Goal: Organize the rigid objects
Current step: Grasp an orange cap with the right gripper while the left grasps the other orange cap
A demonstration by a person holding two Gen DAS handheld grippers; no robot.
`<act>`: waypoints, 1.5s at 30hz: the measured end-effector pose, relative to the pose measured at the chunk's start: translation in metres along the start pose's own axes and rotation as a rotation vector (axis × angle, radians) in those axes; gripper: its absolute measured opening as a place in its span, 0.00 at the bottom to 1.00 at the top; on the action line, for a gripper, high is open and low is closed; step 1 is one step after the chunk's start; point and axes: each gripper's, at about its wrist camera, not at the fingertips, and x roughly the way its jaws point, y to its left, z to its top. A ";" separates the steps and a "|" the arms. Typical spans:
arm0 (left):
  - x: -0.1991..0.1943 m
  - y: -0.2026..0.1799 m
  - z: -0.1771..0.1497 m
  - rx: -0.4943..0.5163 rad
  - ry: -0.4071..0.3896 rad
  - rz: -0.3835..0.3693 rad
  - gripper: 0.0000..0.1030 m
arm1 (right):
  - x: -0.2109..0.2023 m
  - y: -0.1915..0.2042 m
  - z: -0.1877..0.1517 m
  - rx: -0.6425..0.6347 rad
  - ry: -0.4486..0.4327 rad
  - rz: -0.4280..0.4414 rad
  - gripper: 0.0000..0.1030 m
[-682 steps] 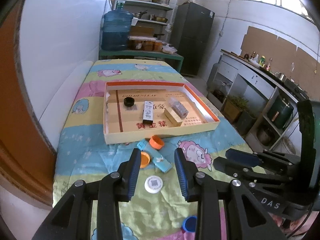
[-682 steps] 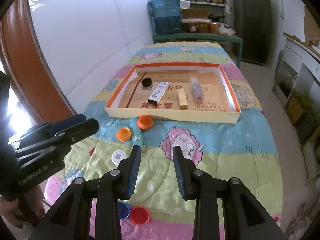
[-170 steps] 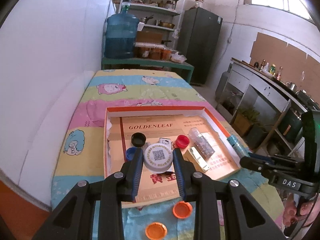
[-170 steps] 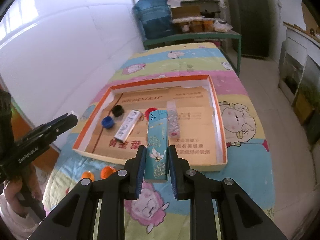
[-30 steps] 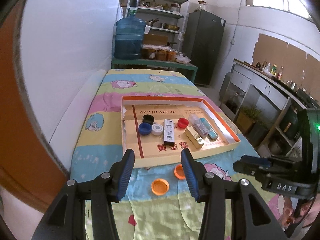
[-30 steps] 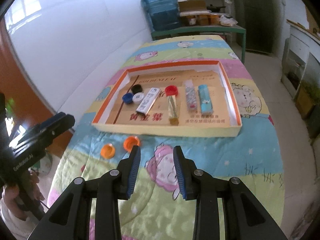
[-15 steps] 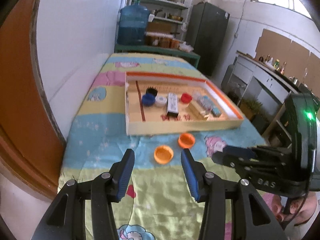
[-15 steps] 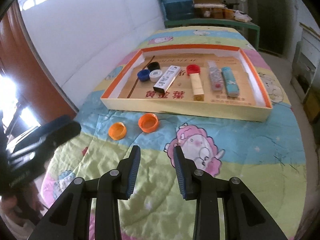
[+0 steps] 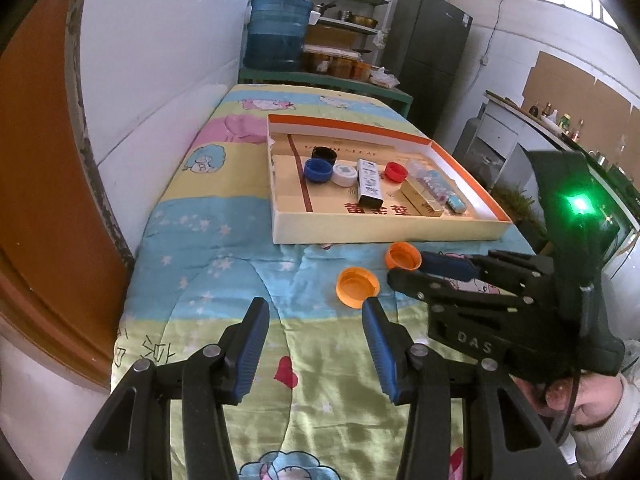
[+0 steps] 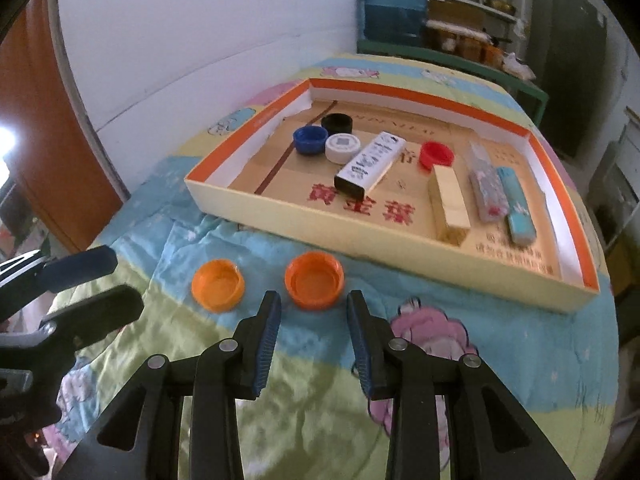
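Two orange caps lie open side up on the blanket in front of the box: a lighter one and a darker one. My right gripper is open and empty, just short of the darker cap. My left gripper is open and empty, with the lighter cap just beyond its right finger. The box holds black, blue, white and red caps, a white carton, a gold block and two lighters.
The right gripper's body fills the right side of the left wrist view. The left gripper's fingers enter the right wrist view from the left. A white wall and an orange door edge border the bed's left side. A water jug stands beyond.
Both grippers have moved lower and closer to the two orange caps. The right gripper now lines up with the darker cap. Both stay open and empty.
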 end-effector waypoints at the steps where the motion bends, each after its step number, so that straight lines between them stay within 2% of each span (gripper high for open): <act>1: 0.001 0.000 0.000 0.002 0.001 -0.004 0.47 | 0.002 0.000 0.001 -0.003 0.000 0.000 0.34; 9: 0.007 -0.006 -0.002 0.027 0.018 -0.015 0.47 | 0.011 0.005 0.010 -0.017 -0.010 0.008 0.35; 11: 0.008 -0.007 -0.003 0.031 0.021 -0.015 0.47 | 0.011 0.001 0.011 -0.001 -0.010 0.010 0.29; 14: 0.012 -0.009 -0.003 0.036 0.027 -0.015 0.47 | 0.010 -0.006 0.011 0.031 -0.008 0.035 0.29; 24: 0.025 -0.025 -0.006 0.088 0.047 -0.017 0.47 | -0.008 -0.021 -0.009 0.083 -0.008 0.025 0.29; 30: 0.036 -0.029 -0.001 0.081 0.083 -0.017 0.47 | -0.017 -0.030 -0.018 0.115 -0.016 0.041 0.30; 45: 0.063 -0.047 0.017 0.142 0.112 0.079 0.47 | -0.025 -0.050 -0.027 0.174 -0.024 0.053 0.30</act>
